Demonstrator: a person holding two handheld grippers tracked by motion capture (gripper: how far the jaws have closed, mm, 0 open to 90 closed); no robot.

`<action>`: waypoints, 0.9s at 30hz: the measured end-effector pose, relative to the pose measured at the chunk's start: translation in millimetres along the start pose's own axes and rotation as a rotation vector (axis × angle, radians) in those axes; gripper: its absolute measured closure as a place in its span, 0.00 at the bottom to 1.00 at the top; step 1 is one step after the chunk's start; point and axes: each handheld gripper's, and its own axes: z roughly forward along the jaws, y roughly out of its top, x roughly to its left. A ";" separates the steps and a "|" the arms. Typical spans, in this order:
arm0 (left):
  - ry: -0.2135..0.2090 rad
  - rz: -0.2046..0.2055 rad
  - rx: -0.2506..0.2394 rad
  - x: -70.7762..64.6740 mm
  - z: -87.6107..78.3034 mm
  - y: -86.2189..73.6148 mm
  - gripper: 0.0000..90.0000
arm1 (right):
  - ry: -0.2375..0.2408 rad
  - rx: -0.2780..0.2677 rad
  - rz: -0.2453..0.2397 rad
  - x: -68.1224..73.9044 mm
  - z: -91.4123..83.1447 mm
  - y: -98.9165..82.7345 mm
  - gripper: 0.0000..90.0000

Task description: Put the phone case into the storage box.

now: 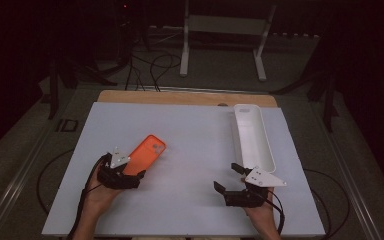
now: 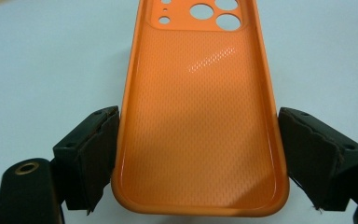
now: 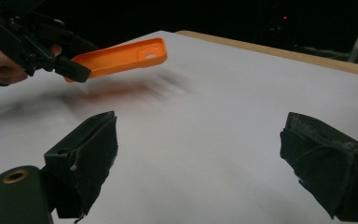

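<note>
The left gripper (image 1: 132, 176) is pinching the orange phone case (image 1: 146, 153) across its width at the lower end, both pads pressed against its long sides. In the right gripper view the case (image 3: 121, 58) hangs clear of the white tabletop (image 1: 190, 150) with its own shadow on the surface below, so I take it as lifted, camera-cutout end pointing away from the person and tipped slightly up. It sits over the left half of the tabletop, nearer the front edge than the back.

The right gripper (image 1: 230, 180) waits near the front right of the tabletop with its jaws spread wide and nothing between them. Just beyond it, along the right edge, lies a long white tray (image 1: 252, 137), which looks empty from above.

As I judge it, the pick-up is done: the case is gripped and off the surface. What is left seems to be the carrying and placing, perhaps into that tray or a handover to the idle gripper, though the pictures don't settle which.
</note>
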 end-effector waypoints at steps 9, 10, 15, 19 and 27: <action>-0.005 0.044 -0.063 -14.0 -8.1 22.6 0.19 | 0.044 0.015 0.057 -7.1 13.6 16.0 0.12; -0.003 0.053 -0.067 -15.7 -9.0 25.0 0.19 | 0.047 0.019 0.071 -8.9 17.0 19.8 0.12; -0.020 0.083 -0.086 -24.4 -11.1 34.5 0.19 | 0.066 0.033 0.091 -11.5 24.6 29.6 0.11; -0.029 0.093 -0.104 -29.9 -10.5 39.0 0.19 | 0.076 0.041 0.109 -12.1 30.6 36.9 0.11; -0.043 0.118 -0.128 -39.7 -11.6 46.6 0.19 | 0.085 0.054 0.126 -10.7 44.6 50.7 0.10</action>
